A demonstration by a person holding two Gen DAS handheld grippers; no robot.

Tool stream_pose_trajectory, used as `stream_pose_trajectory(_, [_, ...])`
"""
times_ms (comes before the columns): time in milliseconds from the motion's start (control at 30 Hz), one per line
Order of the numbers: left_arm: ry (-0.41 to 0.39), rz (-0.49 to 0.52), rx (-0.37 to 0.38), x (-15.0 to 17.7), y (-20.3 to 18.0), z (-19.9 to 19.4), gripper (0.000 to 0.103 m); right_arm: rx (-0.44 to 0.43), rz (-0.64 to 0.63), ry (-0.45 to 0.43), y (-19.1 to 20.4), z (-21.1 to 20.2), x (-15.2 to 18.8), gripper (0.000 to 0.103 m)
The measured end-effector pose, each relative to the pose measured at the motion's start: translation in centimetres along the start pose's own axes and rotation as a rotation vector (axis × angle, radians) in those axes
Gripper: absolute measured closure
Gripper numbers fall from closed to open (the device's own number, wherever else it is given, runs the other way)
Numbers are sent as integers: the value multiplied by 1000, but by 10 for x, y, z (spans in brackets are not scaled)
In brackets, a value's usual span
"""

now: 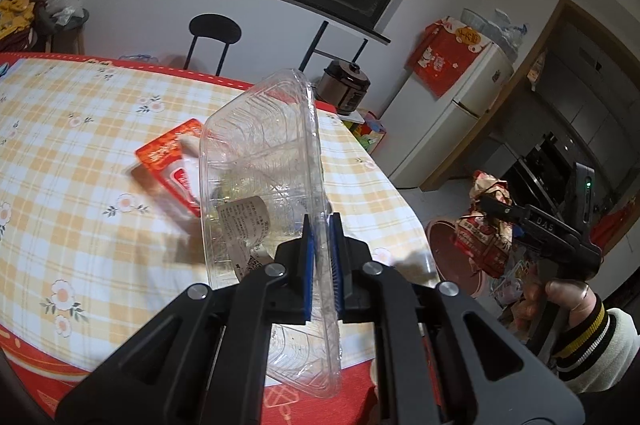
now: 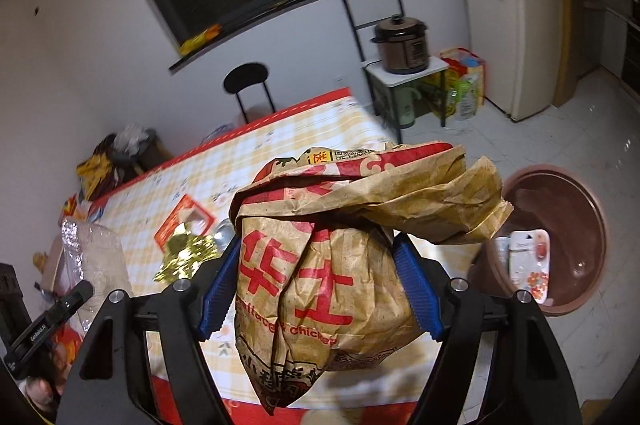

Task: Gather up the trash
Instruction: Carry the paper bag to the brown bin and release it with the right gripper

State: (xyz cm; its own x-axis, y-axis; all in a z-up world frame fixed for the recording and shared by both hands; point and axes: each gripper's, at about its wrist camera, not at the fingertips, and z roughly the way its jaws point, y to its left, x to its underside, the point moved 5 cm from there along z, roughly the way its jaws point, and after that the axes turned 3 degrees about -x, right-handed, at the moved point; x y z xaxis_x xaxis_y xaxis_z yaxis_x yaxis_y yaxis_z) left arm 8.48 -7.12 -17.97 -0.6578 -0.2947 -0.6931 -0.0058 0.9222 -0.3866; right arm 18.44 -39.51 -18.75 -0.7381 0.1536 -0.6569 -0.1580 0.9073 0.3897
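Note:
My left gripper (image 1: 321,225) is shut on the rim of a clear plastic clamshell container (image 1: 260,161) and holds it upright above the table. My right gripper (image 2: 318,253) is shut on a crumpled brown paper food bag (image 2: 320,265) with red print, held beside the table's edge. The bag and the right gripper also show in the left wrist view (image 1: 486,221), over a round brown bin (image 1: 444,245). The bin (image 2: 576,225) stands on the floor to the right and holds a small carton (image 2: 528,265). A red-and-white wrapper (image 1: 176,161) lies flat on the table.
The table (image 1: 80,145) has a yellow checked cloth with a red border. Crumpled gold foil (image 2: 188,257) and a clear bag (image 2: 96,257) lie on it. A black stool (image 1: 214,33), a rice cooker on a stand (image 2: 402,45) and a fridge (image 2: 528,17) stand beyond.

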Motion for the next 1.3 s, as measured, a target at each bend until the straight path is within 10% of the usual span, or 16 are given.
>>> stream_pose_trajectory(700, [-8, 27, -75, 7, -103, 36, 92, 188, 246, -31, -254, -29, -26, 30])
stream_pose_trajectory(1300, [-15, 51, -164, 21, -135, 27, 92, 149, 242, 13, -278, 7, -37, 19])
